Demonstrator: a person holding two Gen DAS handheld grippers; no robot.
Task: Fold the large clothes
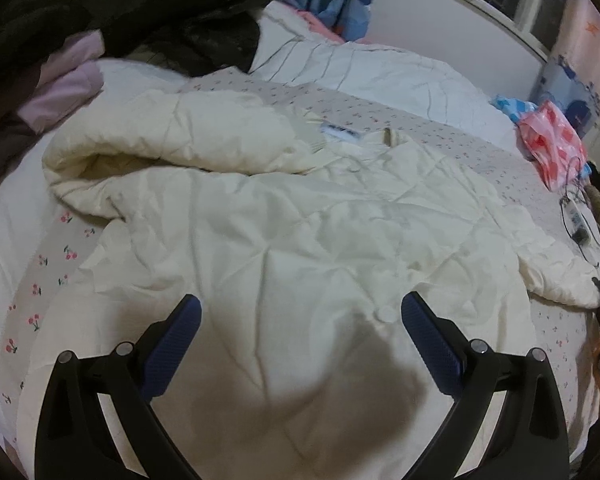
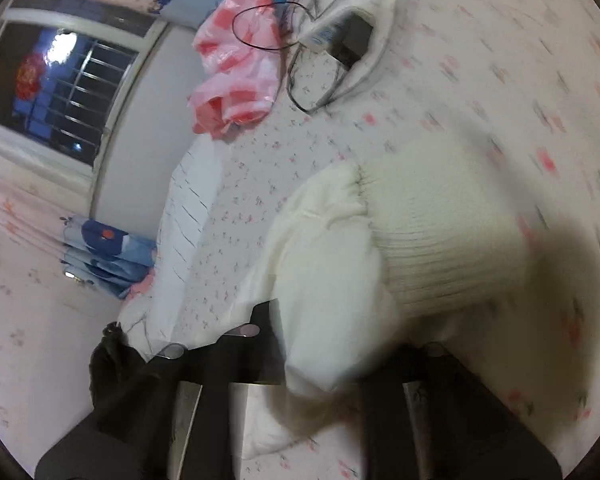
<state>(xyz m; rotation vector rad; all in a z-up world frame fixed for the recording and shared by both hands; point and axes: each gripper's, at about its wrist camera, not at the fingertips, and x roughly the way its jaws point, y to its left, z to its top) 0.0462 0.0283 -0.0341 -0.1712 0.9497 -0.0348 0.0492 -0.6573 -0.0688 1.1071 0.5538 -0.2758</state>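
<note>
Bed (image 1: 440, 128), cherry-print sheet. On it: cream jacket (image 1: 284, 224), dark clothes (image 1: 148, 12), white quilt (image 1: 380, 68), pink bag (image 1: 552, 148), charger (image 1: 578, 220).

Cream jacket (image 2: 340, 264) hides the right gripper's (image 2: 324, 344) fingers

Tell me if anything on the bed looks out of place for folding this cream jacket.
Yes. A power strip with its black cables lies on the bedsheet near the jacket, beside a pink checked plastic bag. Dark clothes are heaped at the far corner.
</note>
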